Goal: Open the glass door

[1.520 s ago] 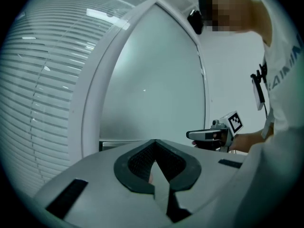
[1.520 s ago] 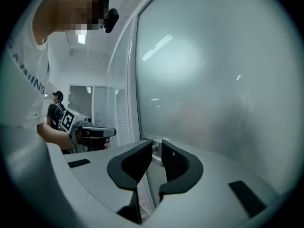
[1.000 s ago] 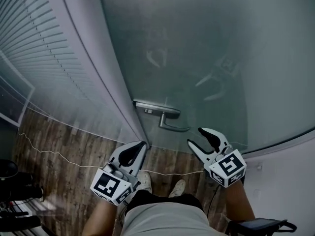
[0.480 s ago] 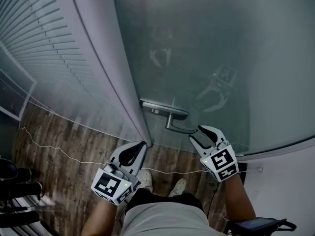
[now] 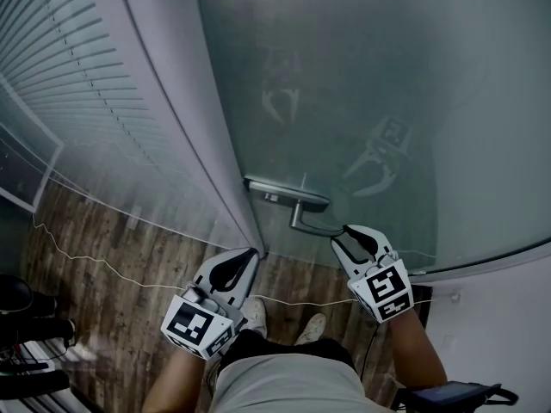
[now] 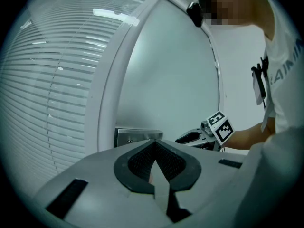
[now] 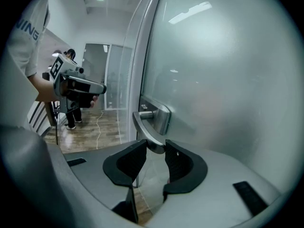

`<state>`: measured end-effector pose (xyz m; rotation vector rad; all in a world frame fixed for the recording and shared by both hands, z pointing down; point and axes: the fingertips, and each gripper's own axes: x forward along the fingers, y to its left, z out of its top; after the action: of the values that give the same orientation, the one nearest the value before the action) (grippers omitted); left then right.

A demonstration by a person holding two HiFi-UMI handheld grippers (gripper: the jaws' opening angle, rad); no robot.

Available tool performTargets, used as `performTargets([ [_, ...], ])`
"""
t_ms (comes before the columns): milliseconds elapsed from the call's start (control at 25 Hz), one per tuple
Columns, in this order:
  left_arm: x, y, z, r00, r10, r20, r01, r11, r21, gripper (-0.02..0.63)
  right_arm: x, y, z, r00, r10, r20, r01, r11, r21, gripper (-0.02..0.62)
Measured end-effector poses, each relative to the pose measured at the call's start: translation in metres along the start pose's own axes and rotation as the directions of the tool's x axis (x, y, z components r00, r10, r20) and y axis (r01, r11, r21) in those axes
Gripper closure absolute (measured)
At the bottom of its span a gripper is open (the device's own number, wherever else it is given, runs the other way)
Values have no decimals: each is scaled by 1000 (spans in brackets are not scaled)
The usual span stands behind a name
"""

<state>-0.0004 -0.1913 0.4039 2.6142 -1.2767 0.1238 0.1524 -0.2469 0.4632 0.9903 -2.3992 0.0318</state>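
**One grip made, door unopened**

One lever handle (image 5: pixel 314 224) sits at the left edge of the glass door (image 5: pixel 362 76), which looks closed against its frame (image 5: pixel 185 119). The right gripper (image 5: pixel 343 235) has just been closing its jaws and pinches the lever's tip; pressing down and swinging remain. The left gripper (image 5: pixel 250 252) is closed, empty. Only "NING" reads, on a shirt (image 7: pixel 28 27).
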Motion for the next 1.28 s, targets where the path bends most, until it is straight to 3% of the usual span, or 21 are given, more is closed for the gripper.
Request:
performTargets([
  [440,6,-13,14,1000,-8,18,8,1000,0,606,4,-2,-8,1000,19,-16,-18,997,75,469],
  [680,4,-19,12,1000,-9,19,9,1000,-1,606,6,-10,-7,1000,10,-25,-8,998,64,469],
  [1280,-4,-12,7,1000,11,28,-11,1000,-4,606,27,-51,2,998,-68,-5,68,994,84,469],
])
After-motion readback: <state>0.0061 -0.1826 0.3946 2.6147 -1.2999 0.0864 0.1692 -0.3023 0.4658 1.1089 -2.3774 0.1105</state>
